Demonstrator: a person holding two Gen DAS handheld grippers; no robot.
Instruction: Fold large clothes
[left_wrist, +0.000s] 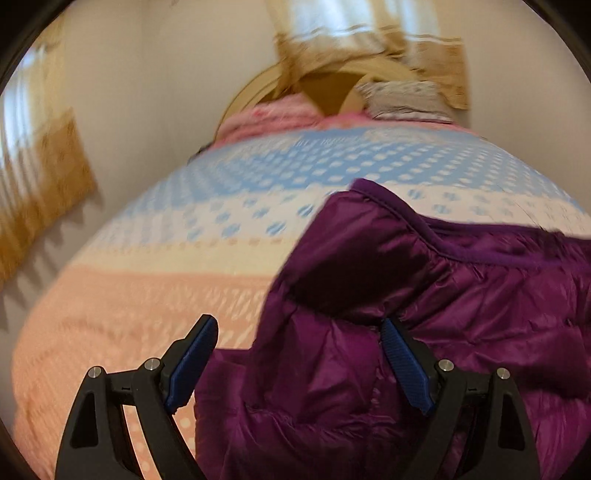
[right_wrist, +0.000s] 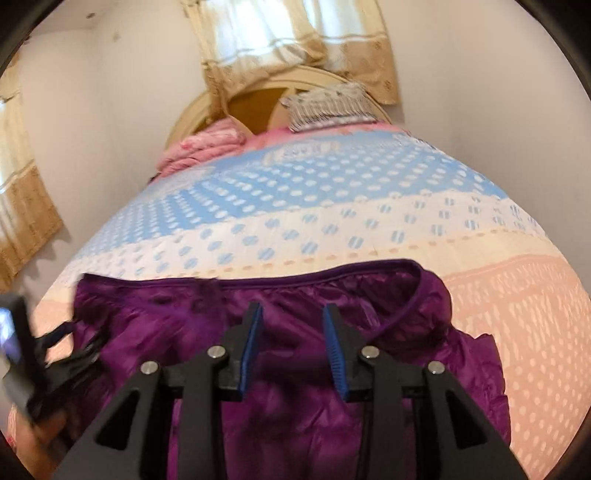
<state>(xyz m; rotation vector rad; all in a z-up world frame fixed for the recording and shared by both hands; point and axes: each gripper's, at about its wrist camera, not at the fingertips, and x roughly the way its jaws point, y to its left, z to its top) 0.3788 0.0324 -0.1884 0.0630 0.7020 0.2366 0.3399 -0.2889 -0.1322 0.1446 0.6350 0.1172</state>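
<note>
A shiny purple puffer jacket (left_wrist: 424, 295) lies on the bed near its foot, and it also shows in the right wrist view (right_wrist: 295, 332). My left gripper (left_wrist: 299, 325) is open wide, its blue pads on either side of a raised fold at the jacket's left end. My right gripper (right_wrist: 291, 314) is open above the middle of the jacket, just behind its piped edge. The left gripper (right_wrist: 55, 354) appears blurred at the lower left of the right wrist view.
The bed (right_wrist: 332, 206) has a quilt banded in blue, white and peach. A folded pink blanket (right_wrist: 207, 146) and a patterned pillow (right_wrist: 328, 105) lie at the rounded wooden headboard (right_wrist: 258, 99). Curtains (right_wrist: 295, 44) hang behind, and white walls stand close on the left.
</note>
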